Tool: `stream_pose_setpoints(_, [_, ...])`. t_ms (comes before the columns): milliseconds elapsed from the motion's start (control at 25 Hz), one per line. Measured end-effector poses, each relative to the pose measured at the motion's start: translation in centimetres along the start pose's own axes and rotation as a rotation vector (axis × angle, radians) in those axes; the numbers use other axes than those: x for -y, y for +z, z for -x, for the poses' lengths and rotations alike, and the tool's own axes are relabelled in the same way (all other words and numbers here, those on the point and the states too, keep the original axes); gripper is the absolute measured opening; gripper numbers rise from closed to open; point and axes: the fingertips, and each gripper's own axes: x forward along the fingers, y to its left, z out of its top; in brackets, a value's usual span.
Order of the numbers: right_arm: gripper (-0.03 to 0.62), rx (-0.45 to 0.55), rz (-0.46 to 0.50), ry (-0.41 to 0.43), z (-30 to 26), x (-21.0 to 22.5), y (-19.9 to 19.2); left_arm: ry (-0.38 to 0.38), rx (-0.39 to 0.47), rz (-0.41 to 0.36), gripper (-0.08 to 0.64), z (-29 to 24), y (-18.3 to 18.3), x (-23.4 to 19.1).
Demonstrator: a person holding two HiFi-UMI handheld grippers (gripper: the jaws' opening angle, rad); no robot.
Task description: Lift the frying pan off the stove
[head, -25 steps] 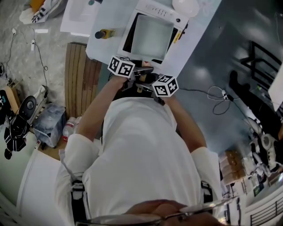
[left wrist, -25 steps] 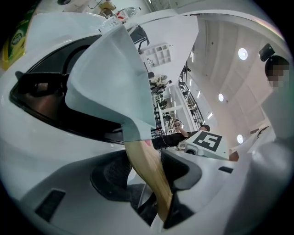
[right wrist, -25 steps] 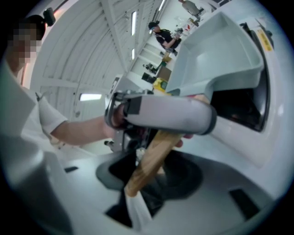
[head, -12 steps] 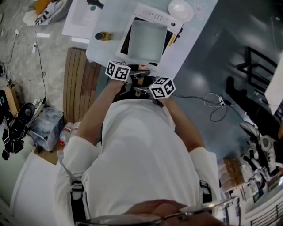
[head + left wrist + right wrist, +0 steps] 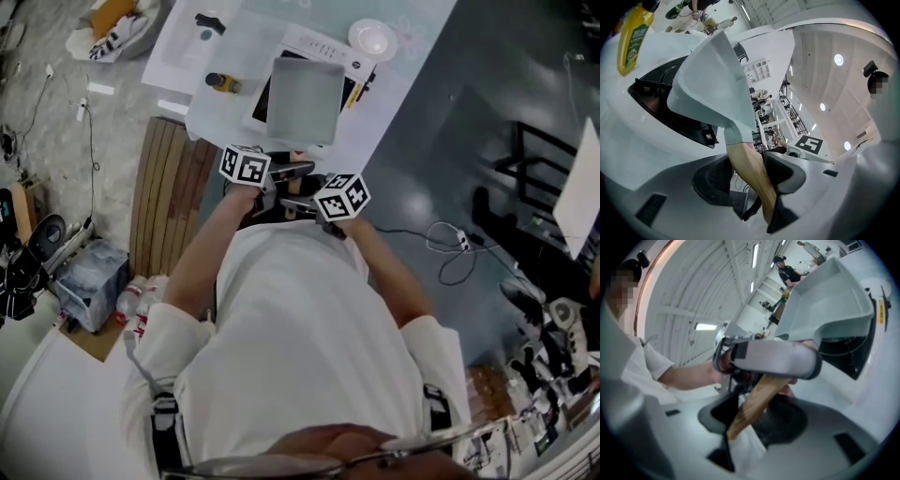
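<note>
Left claw [image 5: 752,177]: we have it clamped on the pan's wooden handle [image 5: 742,157], a pad on either side, just behind the metal neck.
Right claw [image 5: 751,414]: it grips the same handle nearer its tail, directly behind the left claw.
Frying pan [image 5: 715,79]: the square grey pan sits ahead of and above both claws, with its underside showing.
Stove [image 5: 661,110]: the black glass top lies below and beyond the claws, and we see a gap under the pan's near end.
Why two grips: we judge the long handle levers hard, so the paired claws stop the pan rolling or dipping.
Progress: we judge the lift well begun.
Risk: the smooth wood could twist in the pads.
Nearby: a yellow bottle [image 5: 633,40] stands ahead-left of the left claw.
</note>
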Motion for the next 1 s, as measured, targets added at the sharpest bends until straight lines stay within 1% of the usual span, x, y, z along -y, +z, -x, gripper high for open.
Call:
stream_pose_setpoints(160, [0.196, -0.013, 0.030, -0.002, 0.6, -1.6, -0.4, -0.001, 0.017, -0.007, 0.224, 0.5, -0.5, 1.4])
stream_pose_setpoints(280, [0.198, -0.020, 0.047, -0.005, 0.8, -3.1, -0.9, -0.018, 0.022, -0.011, 0.225, 1.1, -1.2, 3.4])
stream_pose_setpoints(480, [0.198, -0.011, 0.069, -0.009, 0.7, -5.3, -1.8, -0.034, 0.026, -0.017, 0.225, 2.2, -2.5, 5.5])
stream_pose_setpoints(720, [0.199, 0.001, 0.092, -0.028, -0.2, -7.6, -3.8, -0.035, 0.018, -0.048, 0.225, 3.7, -5.0, 6.9])
stream_pose_setpoints(1000, [0.202, 0.045, 0.095, -0.035, -1.4, -11.0, -6.3, -0.041, 0.008, -0.058, 0.225, 5.4, -8.7, 8.6])
